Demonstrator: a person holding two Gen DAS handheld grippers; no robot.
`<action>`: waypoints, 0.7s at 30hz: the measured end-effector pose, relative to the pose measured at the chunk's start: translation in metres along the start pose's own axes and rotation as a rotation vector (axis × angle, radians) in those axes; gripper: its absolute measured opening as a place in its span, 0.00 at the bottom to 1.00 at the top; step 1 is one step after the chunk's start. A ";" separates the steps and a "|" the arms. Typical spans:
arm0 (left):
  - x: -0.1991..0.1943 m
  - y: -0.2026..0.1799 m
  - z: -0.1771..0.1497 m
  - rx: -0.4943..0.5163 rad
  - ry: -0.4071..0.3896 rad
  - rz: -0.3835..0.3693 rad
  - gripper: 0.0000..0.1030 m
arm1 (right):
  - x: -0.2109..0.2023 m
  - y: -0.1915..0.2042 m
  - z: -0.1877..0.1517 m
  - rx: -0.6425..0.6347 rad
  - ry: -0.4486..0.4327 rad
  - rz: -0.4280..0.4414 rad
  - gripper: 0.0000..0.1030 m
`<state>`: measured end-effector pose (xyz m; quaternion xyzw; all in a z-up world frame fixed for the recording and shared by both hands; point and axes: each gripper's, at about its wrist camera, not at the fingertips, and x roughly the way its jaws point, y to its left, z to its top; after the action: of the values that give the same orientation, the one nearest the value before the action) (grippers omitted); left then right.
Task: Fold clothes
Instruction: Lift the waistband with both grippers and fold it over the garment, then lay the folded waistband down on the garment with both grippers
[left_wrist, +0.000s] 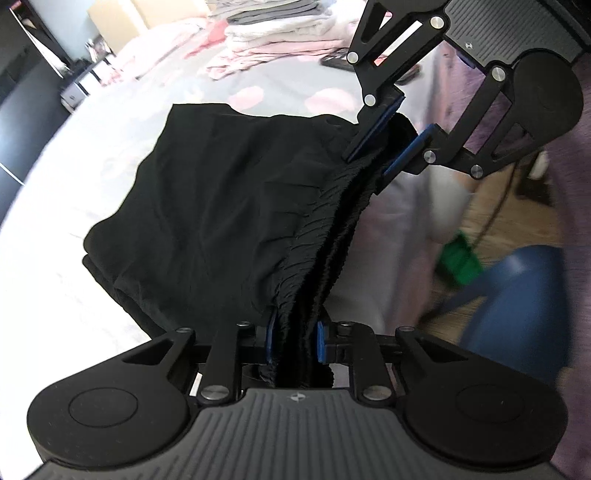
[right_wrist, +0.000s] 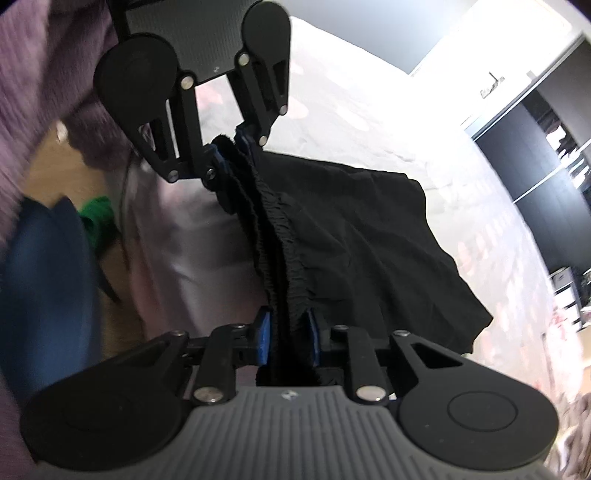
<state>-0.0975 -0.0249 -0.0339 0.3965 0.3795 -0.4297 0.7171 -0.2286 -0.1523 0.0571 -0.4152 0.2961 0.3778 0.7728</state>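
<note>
Item: black shorts (left_wrist: 229, 192), elastic waistband (left_wrist: 332, 206) bunched and raised off the bed (left_wrist: 55, 280), leg ends trailing on the sheet

Left hand-held gripper (left_wrist: 295, 341): blue pads pinching one end of the waistband

Right hand-held gripper (left_wrist: 388, 147): pinching the other end likewise

Nearby: stack of folded clothes (left_wrist: 280, 33) further up the bed

Risks, as judged: gathered elastic is thick and springy, so a pinch may slip; uneven lifting would skew the fold; trailing hem may drag and crease on the sheet; the edge of the bed is close, so a dropped end could slide to the floor
</note>
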 end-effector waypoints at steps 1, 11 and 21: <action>-0.006 0.000 0.000 0.000 0.003 -0.023 0.17 | -0.006 -0.002 0.002 0.017 -0.004 0.015 0.22; -0.039 0.040 0.015 -0.044 -0.041 -0.090 0.17 | -0.037 -0.041 0.020 0.109 -0.072 -0.005 0.22; -0.024 0.118 0.055 -0.095 -0.074 -0.038 0.17 | -0.001 -0.125 0.042 0.142 -0.059 -0.059 0.21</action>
<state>0.0136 -0.0295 0.0378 0.3383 0.3802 -0.4392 0.7403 -0.1190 -0.1625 0.1300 -0.3565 0.2870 0.3450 0.8194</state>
